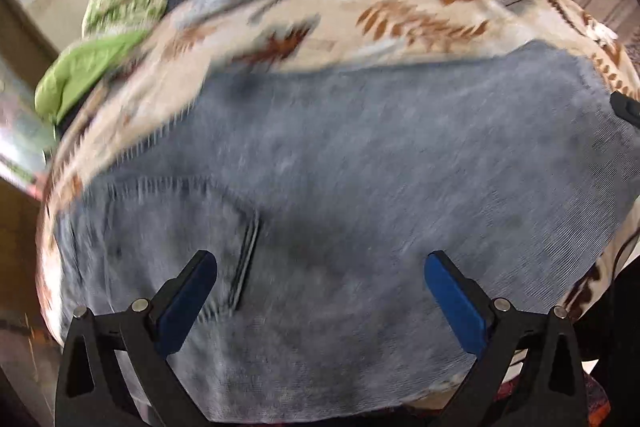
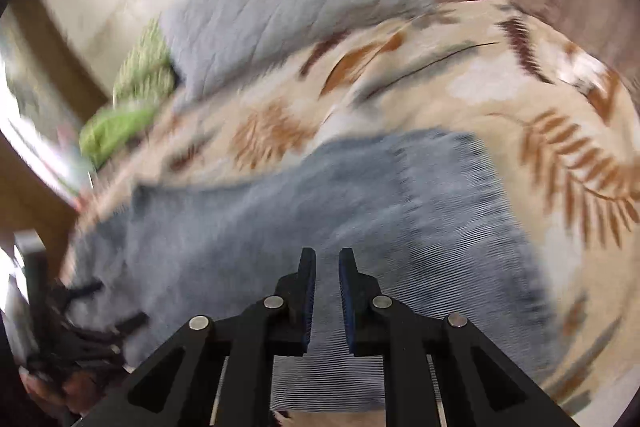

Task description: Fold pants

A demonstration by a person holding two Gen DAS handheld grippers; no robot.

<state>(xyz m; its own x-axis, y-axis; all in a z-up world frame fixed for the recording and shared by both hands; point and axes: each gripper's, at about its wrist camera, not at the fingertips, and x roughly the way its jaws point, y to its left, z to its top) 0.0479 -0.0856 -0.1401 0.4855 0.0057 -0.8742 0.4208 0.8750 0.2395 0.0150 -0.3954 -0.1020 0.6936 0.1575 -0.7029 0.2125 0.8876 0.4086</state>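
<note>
Left wrist view: the left gripper [image 1: 320, 267], blue pads spread wide with nothing between them, hangs over the grey-blue ribbed cotton pants [image 1: 360, 167] lying flat on a cream leaf-patterned blanket [image 1: 400, 15].

Right wrist view: the right gripper [image 2: 327, 263], jaws nearly together and holding nothing, is above the pants' [image 2: 300, 227] near right part; a green cloth [image 2: 116, 131] lies far left.

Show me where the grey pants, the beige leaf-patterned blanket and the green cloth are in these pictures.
Grey pants [image 1: 360, 155]: left wrist view, middle of the fabric.
Beige leaf-patterned blanket [image 2: 460, 75]: right wrist view, bare part beyond the pants.
Green cloth [image 1: 80, 75]: left wrist view, its smooth lower part.
</note>
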